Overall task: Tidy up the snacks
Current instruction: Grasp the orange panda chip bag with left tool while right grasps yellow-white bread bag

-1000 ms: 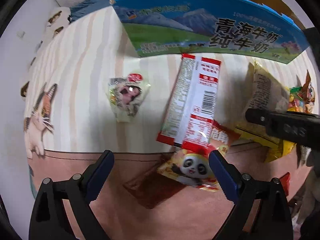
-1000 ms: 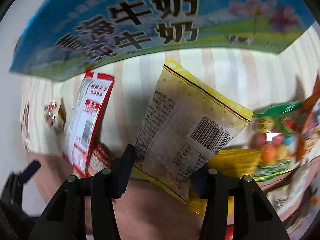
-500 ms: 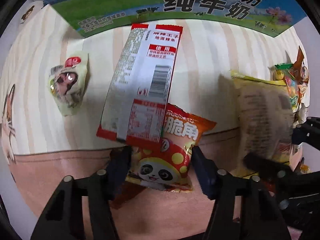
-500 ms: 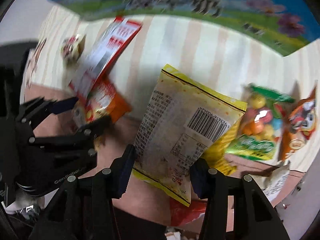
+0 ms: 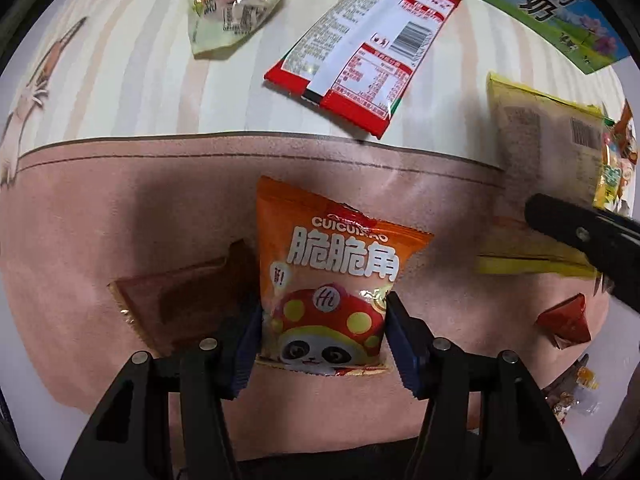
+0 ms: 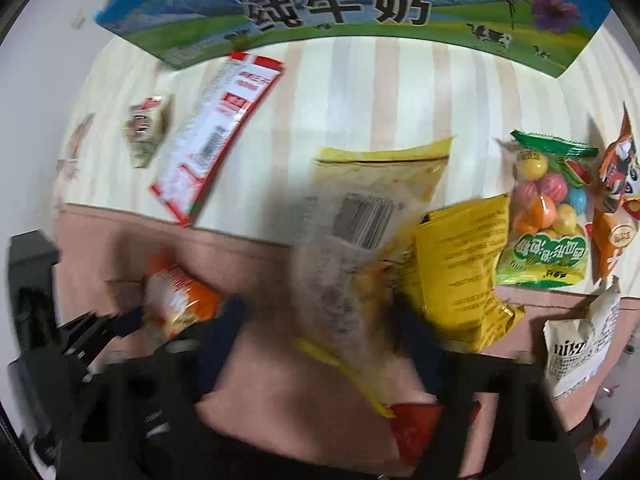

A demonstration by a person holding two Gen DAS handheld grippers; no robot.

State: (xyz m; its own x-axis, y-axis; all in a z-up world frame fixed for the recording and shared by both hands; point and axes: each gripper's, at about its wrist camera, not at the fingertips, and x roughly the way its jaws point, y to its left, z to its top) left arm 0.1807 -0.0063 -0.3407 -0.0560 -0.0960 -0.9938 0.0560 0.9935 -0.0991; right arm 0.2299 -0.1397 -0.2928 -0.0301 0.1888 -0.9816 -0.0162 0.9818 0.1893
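Note:
An orange panda snack bag (image 5: 332,256) stands between the blue pads of my left gripper (image 5: 323,320), over the pink band of the cloth. The pads press on its lower sides while the jaws are opening slightly. In the blurred right wrist view, my right gripper (image 6: 320,320) is shut on a pale yellow packet (image 6: 356,216) with a barcode. The left gripper (image 6: 120,320) and the orange bag (image 6: 180,300) show at the lower left there. One black finger of the right gripper (image 5: 580,236) reaches in from the right of the left wrist view.
A red-and-white long packet (image 5: 360,44) and a small green-white packet (image 5: 232,4) lie on the striped cloth. A brown flat packet (image 5: 176,300) lies beside the orange bag. A blue-green milk box (image 6: 340,4) stands at the back. A yellow bag (image 6: 460,268), a candy-ball bag (image 6: 548,216) and a white packet (image 6: 580,352) crowd the right.
My left gripper came down over the orange bag, shut on it and drew it clear of the red-and-white packet. The right gripper kept the yellow packet, which has swung and blurred.

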